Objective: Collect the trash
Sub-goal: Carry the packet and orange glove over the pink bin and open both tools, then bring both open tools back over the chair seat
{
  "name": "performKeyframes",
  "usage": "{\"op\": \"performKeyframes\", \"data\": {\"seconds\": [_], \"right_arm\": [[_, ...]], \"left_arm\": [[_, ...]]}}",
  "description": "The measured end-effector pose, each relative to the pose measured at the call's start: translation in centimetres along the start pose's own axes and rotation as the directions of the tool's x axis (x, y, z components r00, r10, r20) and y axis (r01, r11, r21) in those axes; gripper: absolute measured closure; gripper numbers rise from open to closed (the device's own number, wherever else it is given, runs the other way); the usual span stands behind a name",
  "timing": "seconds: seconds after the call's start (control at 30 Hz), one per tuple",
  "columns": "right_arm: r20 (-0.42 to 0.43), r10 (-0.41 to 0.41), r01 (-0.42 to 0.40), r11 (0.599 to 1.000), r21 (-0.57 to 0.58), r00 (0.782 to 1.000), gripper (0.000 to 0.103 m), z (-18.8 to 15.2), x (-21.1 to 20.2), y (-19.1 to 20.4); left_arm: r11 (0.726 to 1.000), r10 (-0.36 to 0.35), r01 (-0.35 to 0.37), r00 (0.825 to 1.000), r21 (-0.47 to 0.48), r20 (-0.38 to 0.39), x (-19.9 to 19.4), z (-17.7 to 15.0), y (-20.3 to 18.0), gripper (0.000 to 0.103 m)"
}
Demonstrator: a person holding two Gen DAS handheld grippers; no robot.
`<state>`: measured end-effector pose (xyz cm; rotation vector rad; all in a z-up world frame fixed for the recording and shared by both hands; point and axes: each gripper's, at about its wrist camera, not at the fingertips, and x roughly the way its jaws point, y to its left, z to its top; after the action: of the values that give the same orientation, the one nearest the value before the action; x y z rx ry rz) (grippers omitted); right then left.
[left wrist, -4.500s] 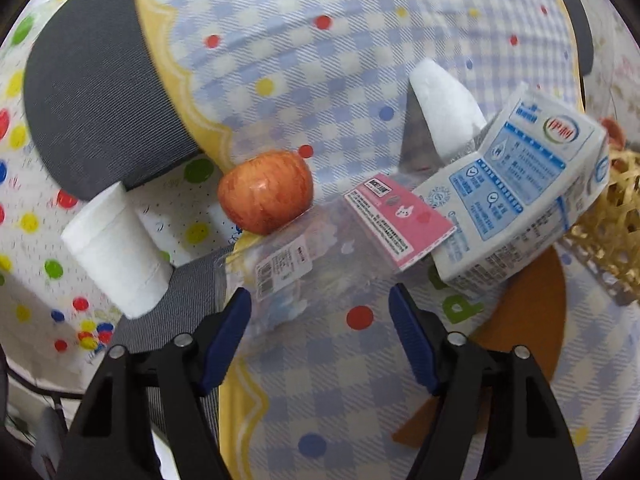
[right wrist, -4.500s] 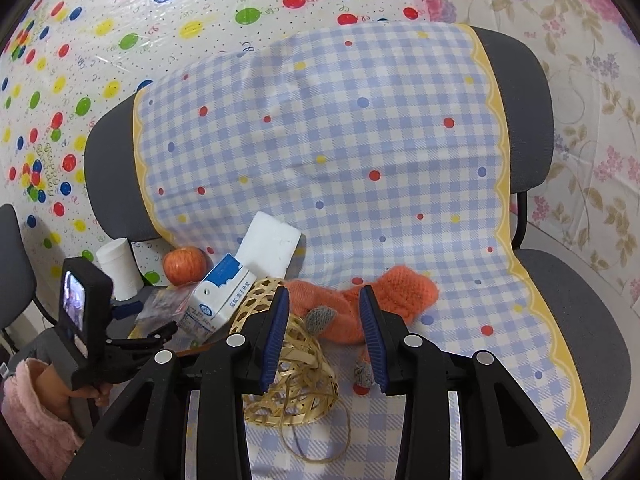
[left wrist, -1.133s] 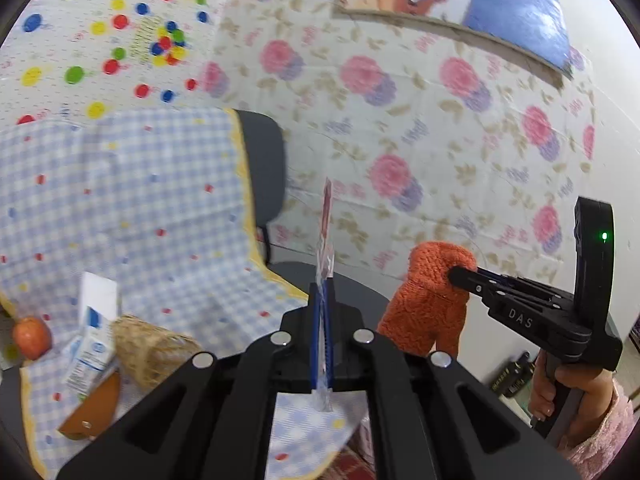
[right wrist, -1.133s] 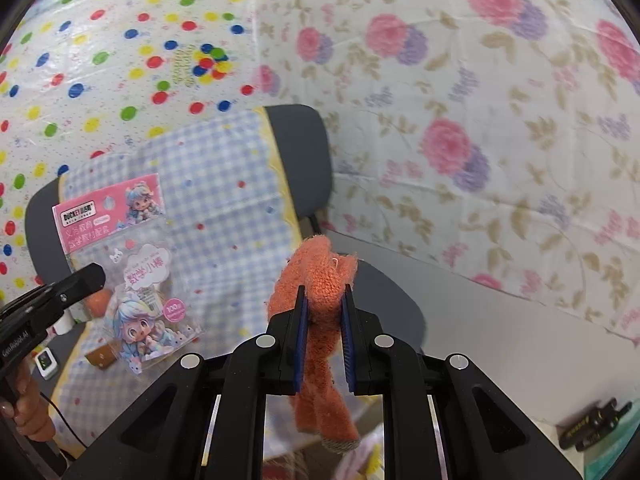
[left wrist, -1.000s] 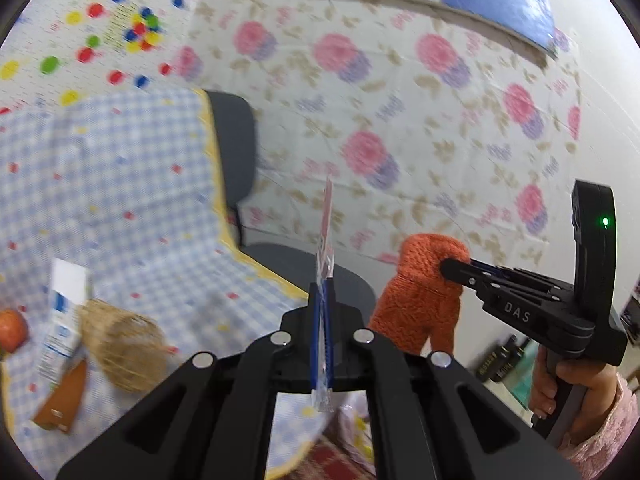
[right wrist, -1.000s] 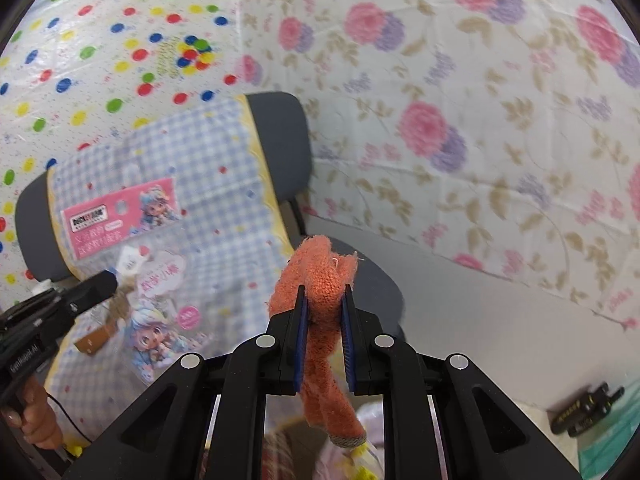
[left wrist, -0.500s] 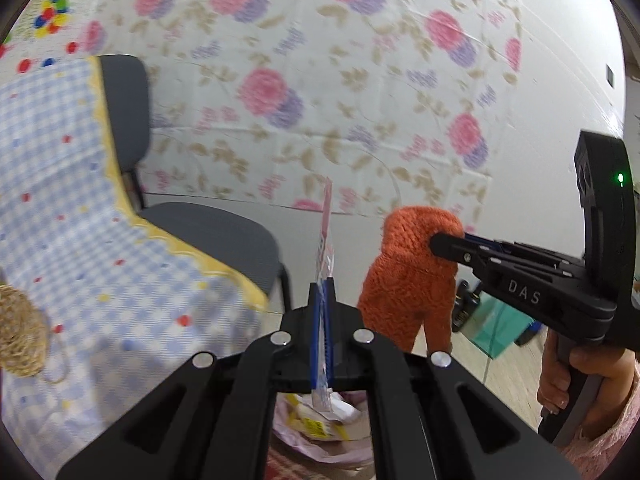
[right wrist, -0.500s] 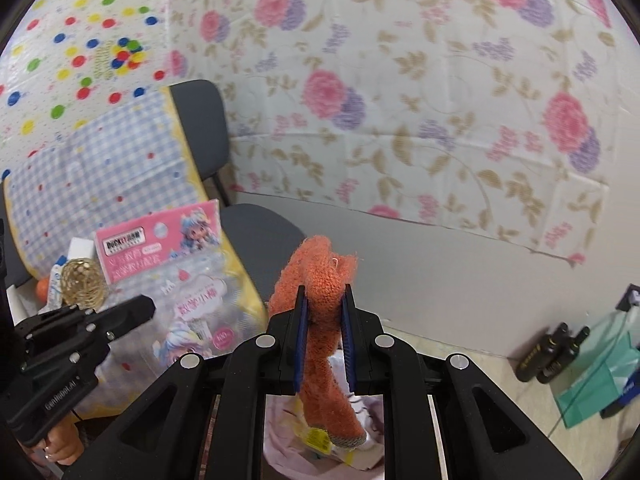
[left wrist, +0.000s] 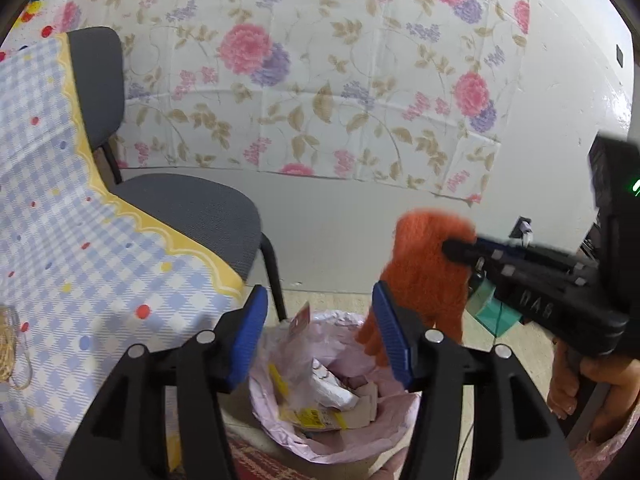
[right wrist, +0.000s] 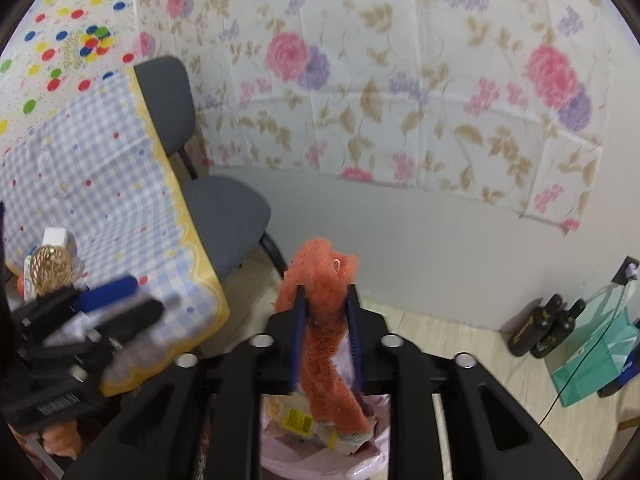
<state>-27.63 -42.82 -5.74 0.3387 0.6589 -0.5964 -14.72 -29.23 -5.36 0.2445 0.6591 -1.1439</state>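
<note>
My left gripper point(left wrist: 320, 332) stands open over the bin point(left wrist: 360, 454), which has a pink liner, and its jaws are still opening. The clear plastic package with a pink tag point(left wrist: 300, 318) hangs loose between the fingers, dropping into the bin and touched by neither. My right gripper point(right wrist: 325, 320) holds the orange knitted sock point(right wrist: 320, 280) upright above the same bin point(right wrist: 372, 468). Its jaws are opening, and the sock still touches both pads. The left wrist view shows the sock point(left wrist: 424, 276) at the tip of the right gripper point(left wrist: 450, 247). The left gripper point(right wrist: 132, 300) looks blurred in the right wrist view.
The bin holds paper and wrappers. To its left stands a grey chair point(left wrist: 192, 208) next to a blue checked cloth point(left wrist: 60, 240), with a woven basket point(right wrist: 50, 270) on it. A teal bag point(right wrist: 596, 356) and black bottles point(right wrist: 540, 328) stand by the wall. A hand point(left wrist: 572, 384) grips the right tool.
Both grippers have swung away from the chair and sunk over the bin. The left jaws have opened and let go of the package. The right jaws have spread slightly.
</note>
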Motion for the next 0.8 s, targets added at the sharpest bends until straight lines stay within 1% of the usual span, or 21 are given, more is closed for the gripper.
{"op": "performKeyframes", "data": {"seconds": [0.03, 0.07, 0.13, 0.23, 0.37, 0.47, 0.5, 0.57, 0.6, 0.73, 0.8], "right_arm": [[-0.012, 0.005, -0.005, 1.000, 0.001, 1.000, 0.059, -0.1, 0.4, 0.0], [-0.021, 0.010, -0.010, 1.000, -0.001, 1.000, 0.052, -0.2, 0.6, 0.2], [-0.017, 0.022, -0.022, 1.000, -0.008, 1.000, 0.052, -0.2, 0.7, 0.7], [0.018, 0.031, -0.031, 0.999, -0.011, 0.999, 0.052, 0.4, -0.1, 1.3], [0.044, 0.047, -0.045, 0.998, -0.033, 0.998, 0.052, 1.2, -0.9, 2.5], [0.046, 0.070, -0.068, 0.996, -0.049, 0.996, 0.052, 1.5, -0.8, 3.6], [0.043, 0.085, -0.083, 0.995, -0.054, 0.995, 0.052, 1.5, -0.8, 4.1], [0.038, 0.114, -0.111, 0.992, -0.065, 0.993, 0.052, 1.5, -0.6, 5.2], [0.035, 0.130, -0.127, 0.989, -0.076, 0.991, 0.052, 1.5, -0.4, 5.9], [0.023, 0.193, -0.190, 0.975, -0.114, 0.981, 0.052, 1.9, 0.0, 8.6], [0.022, 0.230, -0.224, 0.963, -0.148, 0.973, 0.052, 2.3, 0.0, 10.4]], "left_arm": [[1.000, 0.011, -0.010, 1.000, -0.011, 0.003, -0.2, 0.1, 0.5, 0.048], [1.000, 0.021, -0.021, 1.000, -0.022, 0.007, -0.5, 0.2, 0.9, 0.048], [0.998, 0.045, -0.044, 0.999, -0.046, 0.020, -1.2, 0.3, 1.9, 0.047], [0.993, 0.093, -0.090, 0.995, -0.074, 0.042, -2.6, 0.4, 3.4, 0.045], [0.982, 0.161, -0.151, 0.984, -0.116, 0.077, -5.0, 0.2, 5.3, 0.043], [0.966, 0.231, -0.217, 0.968, -0.141, 0.099, -7.1, -0.2, 6.7, 0.041], [0.957, 0.269, -0.253, 0.958, -0.144, 0.102, -7.8, -0.5, 7.2, 0.041], [0.942, 0.322, -0.305, 0.941, -0.143, 0.110, -8.9, -0.9, 7.9, 0.039], [0.929, 0.358, -0.341, 0.927, -0.145, 0.110, -9.6, -1.3, 8.4, 0.037], [0.895, 0.428, -0.407, 0.899, -0.182, 0.095, -11.5, -2.3, 10.2, 0.036], [0.872, 0.467, -0.444, 0.880, -0.205, 0.082, -12.6, -2.8, 11.2, 0.036]]}}
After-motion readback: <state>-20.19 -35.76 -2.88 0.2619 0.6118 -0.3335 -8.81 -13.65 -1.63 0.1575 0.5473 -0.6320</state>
